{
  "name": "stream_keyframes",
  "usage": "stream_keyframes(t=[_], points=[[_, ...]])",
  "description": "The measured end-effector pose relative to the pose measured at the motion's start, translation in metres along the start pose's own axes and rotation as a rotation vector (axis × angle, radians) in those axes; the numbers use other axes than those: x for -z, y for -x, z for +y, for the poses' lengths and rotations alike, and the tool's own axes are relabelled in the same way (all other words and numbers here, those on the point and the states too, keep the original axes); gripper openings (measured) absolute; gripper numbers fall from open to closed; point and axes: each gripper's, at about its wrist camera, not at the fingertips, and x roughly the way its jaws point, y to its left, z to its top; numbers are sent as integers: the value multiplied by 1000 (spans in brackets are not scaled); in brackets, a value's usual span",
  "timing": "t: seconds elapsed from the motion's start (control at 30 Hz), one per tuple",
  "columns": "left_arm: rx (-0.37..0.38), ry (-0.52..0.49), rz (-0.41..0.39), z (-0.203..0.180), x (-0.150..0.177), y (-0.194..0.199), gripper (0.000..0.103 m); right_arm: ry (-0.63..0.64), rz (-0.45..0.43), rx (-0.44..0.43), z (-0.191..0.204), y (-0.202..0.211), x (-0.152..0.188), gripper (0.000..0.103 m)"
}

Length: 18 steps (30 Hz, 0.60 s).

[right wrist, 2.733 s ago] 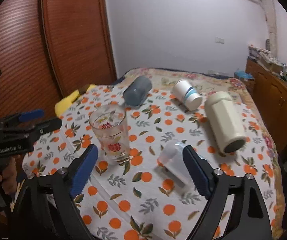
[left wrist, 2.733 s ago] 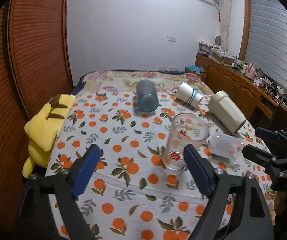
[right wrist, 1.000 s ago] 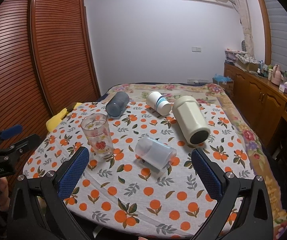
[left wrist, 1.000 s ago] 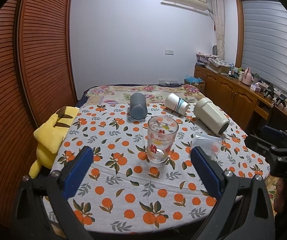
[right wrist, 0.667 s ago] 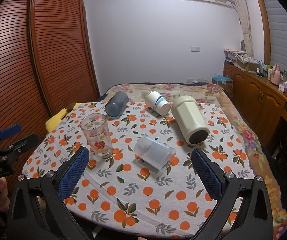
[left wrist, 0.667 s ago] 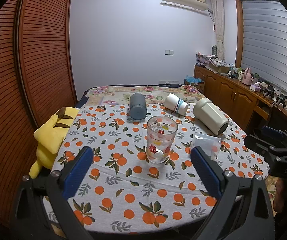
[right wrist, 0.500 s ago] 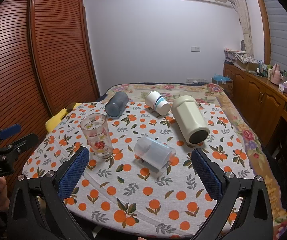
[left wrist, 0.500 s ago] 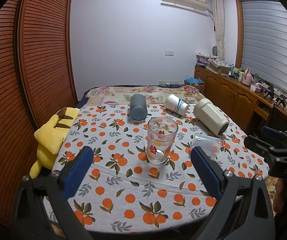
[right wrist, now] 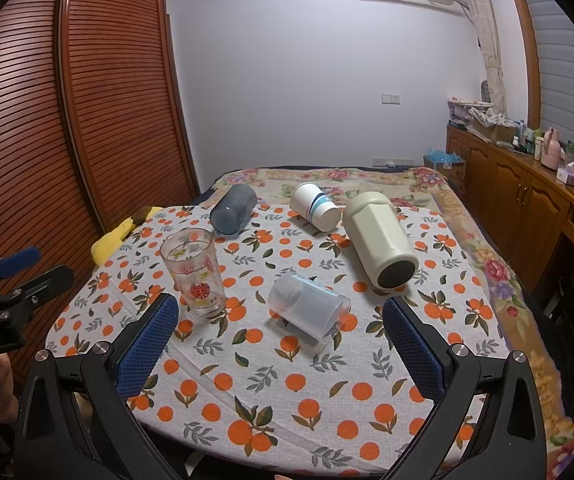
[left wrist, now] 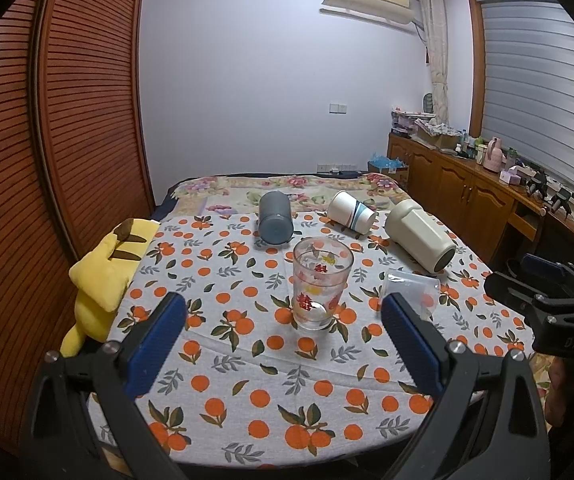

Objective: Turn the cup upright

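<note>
I read a red double-happiness character "囍" printed low on the upright glass cup (right wrist: 193,272), visible from both wrist views. The right gripper (left wrist: 559,312) body in the left wrist view carries "DAS" in pale letters; the left gripper (right wrist: 3,308) body in the right wrist view reads "GenRobot.AI", first letter cut by the frame edge. I can't make out any other print.

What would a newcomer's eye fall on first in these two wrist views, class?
Probably the orange-patterned tablecloth and the one printed glass standing upright near its middle. Around it four cups lie on their sides: a clear plastic cup nearest, a cream cup, a white striped cup and a grey cup farther back. A yellow plush toy sits at the left edge.
</note>
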Motion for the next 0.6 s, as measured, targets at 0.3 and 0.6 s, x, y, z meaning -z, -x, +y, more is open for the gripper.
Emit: stream_keyframes(t=[0.3, 0.6], points=[[-1, -3, -5, -1, -1, 2, 99, 1, 0, 0, 0, 0, 0, 103], [0, -1, -5, -1, -1, 2, 99, 0, 1, 0, 0, 0, 0, 103]])
